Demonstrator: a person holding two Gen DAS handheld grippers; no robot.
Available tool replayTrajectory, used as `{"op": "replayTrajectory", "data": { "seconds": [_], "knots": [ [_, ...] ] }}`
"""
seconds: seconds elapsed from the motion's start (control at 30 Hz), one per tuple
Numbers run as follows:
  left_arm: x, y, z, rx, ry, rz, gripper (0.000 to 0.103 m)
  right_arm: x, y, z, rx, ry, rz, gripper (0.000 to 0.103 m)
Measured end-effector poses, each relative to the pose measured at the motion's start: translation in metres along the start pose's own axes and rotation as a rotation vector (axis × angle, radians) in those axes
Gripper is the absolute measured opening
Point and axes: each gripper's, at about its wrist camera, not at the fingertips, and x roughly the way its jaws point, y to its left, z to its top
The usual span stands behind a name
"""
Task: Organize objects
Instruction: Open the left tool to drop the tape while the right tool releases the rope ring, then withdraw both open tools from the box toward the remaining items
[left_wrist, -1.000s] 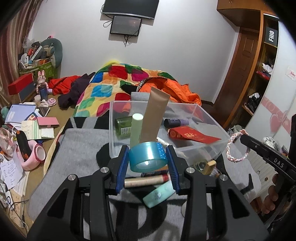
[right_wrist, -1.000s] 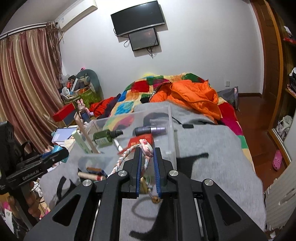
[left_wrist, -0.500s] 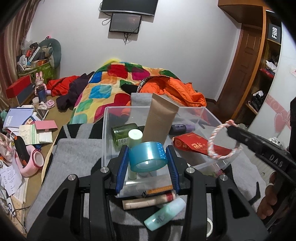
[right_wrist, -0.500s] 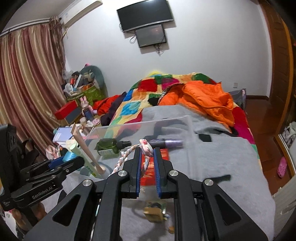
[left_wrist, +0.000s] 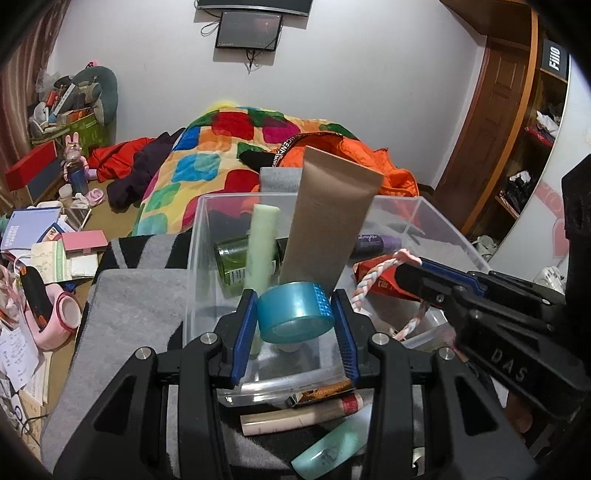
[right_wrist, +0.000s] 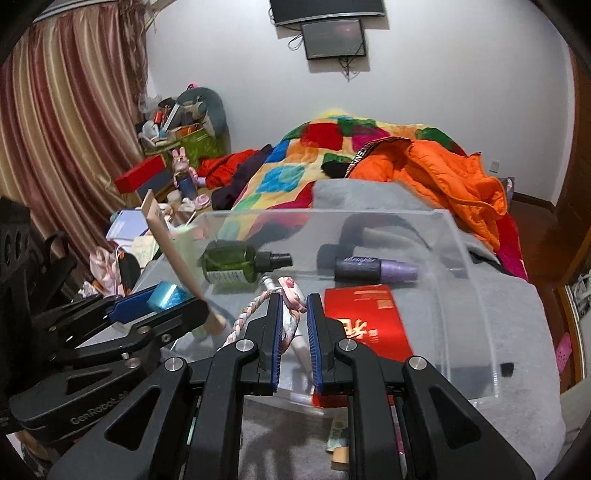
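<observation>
Since the earlier frame, both tongs have been carried forward and are now positioned over the clear plastic bin (left_wrist: 207, 236), which was formerly ahead of them. The left tongs (left_wrist: 295, 314) are clamped on a roll of translucent blue tape (left_wrist: 293, 312), held by its flat sides above the bin's near end. The right tongs (right_wrist: 295, 314) are clenched on a braided rope ring (right_wrist: 258, 310), plaited in pink, white and pale blue with a pink knot at the top; the ring hangs over the bin interior. The bin rests on a grey blanket (left_wrist: 136, 302) on the bed. It contains a green bottle (right_wrist: 231, 264), a purple tube (right_wrist: 373, 269), a red envelope (right_wrist: 369, 321), a tan tube (left_wrist: 328, 221) standing upright and a pale green tube (left_wrist: 260, 247) beside it. Outside the near wall, a beige tube (left_wrist: 299, 415) and a mint tube (left_wrist: 332, 448) lie on the blanket.
</observation>
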Motion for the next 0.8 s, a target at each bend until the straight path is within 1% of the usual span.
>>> {"op": "replayTrajectory", "data": {
  "seconds": [0.1,0.2,0.33,0.4,0.47,0.57,0.63,0.73,0.8],
  "knots": [
    [-0.001,-0.003,-0.002,0.019,-0.006,0.021,0.040,0.000,0.004,-0.003,-0.017,0.002,0.001,0.012],
    [-0.003,-0.004,-0.003,0.020,-0.007,0.021,0.040,0.000,0.006,-0.004,-0.033,0.011,0.003,0.013],
    [-0.011,-0.003,-0.003,0.016,-0.008,0.010,0.041,-0.004,0.009,-0.006,-0.049,0.012,0.001,0.026],
    [-0.018,-0.004,-0.003,0.020,-0.016,0.004,0.042,-0.010,0.010,-0.008,-0.055,0.003,0.000,0.027],
    [-0.026,-0.006,-0.005,0.025,-0.028,-0.001,0.048,-0.017,0.011,-0.010,-0.055,-0.006,0.003,0.028],
    [-0.039,-0.009,-0.008,0.041,-0.048,-0.002,0.053,-0.032,0.011,-0.013,-0.055,-0.030,-0.007,0.033],
    [-0.046,-0.012,-0.011,0.052,-0.054,-0.005,0.055,-0.045,0.009,-0.016,-0.053,-0.052,-0.020,0.039],
    [-0.052,-0.013,-0.016,0.060,-0.051,-0.010,0.063,-0.063,0.003,-0.021,-0.043,-0.080,-0.034,0.050],
    [-0.055,-0.014,-0.022,0.067,-0.046,-0.010,0.064,-0.074,-0.001,-0.026,-0.031,-0.096,-0.049,0.054]
  ]
}}
